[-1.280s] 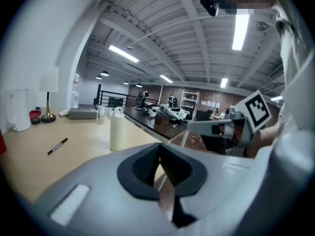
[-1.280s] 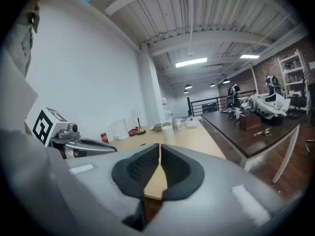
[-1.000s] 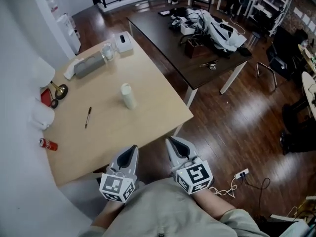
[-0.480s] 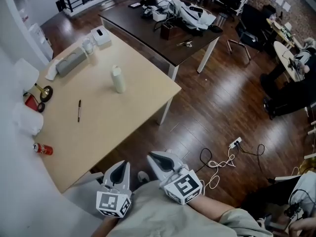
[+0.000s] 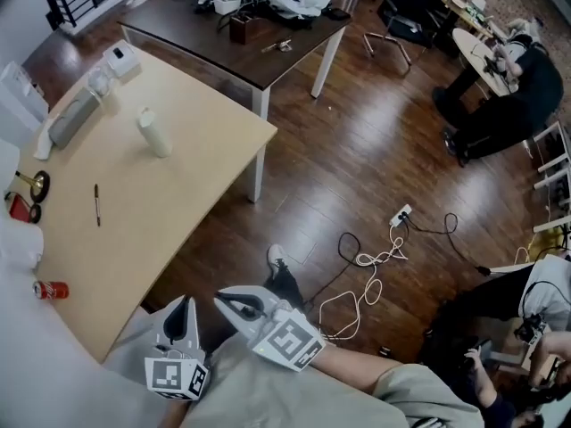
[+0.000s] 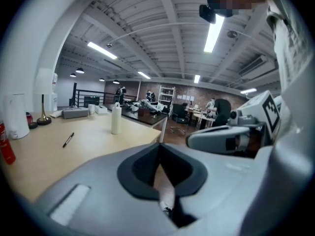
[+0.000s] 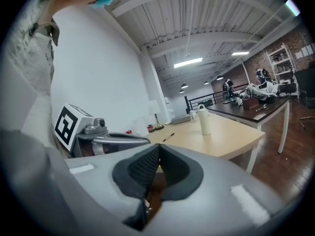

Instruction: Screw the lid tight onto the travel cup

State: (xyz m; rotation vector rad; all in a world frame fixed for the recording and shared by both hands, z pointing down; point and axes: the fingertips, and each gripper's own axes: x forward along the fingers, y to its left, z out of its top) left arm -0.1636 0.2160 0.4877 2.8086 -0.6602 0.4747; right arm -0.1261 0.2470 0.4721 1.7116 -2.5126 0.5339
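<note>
Nearest, close against the person's body and off the near edge of the pale bench [image 5: 192, 194], both claws are empty. The left claw [image 5: 184, 303] has its jaws pressed together with nothing between them, and the right claw [image 5: 225, 295], just to its right, is likewise closed on nothing. Both hang over the dark wood floor [image 5: 357, 163], where a white cable [image 5: 361, 266] lies coiled to the right. On the bench, at its near left, a red can [image 5: 51, 289] lies on its side; its contents cannot be seen. Farther in lies a dark pen [image 5: 96, 204]. Beyond that, toward the middle of the bench, the white travel cup [image 5: 153, 133] stands upright with its lid on top; whether the lid is tight, or whether anything is inside, cannot be told. The cup is well apart from both claws, far ahead of them and to their left, touched by neither. Farther left lies a long grey case [image 5: 71, 120], shut, then a clear glass [image 5: 100, 82] and a white box [image 5: 120, 59] at the far corner. Behind the pale bench stands a dark bench [image 5: 268, 43] strewn with clutter, including a small brown box [image 5: 237, 28] whose contents are too small to make out.
</note>
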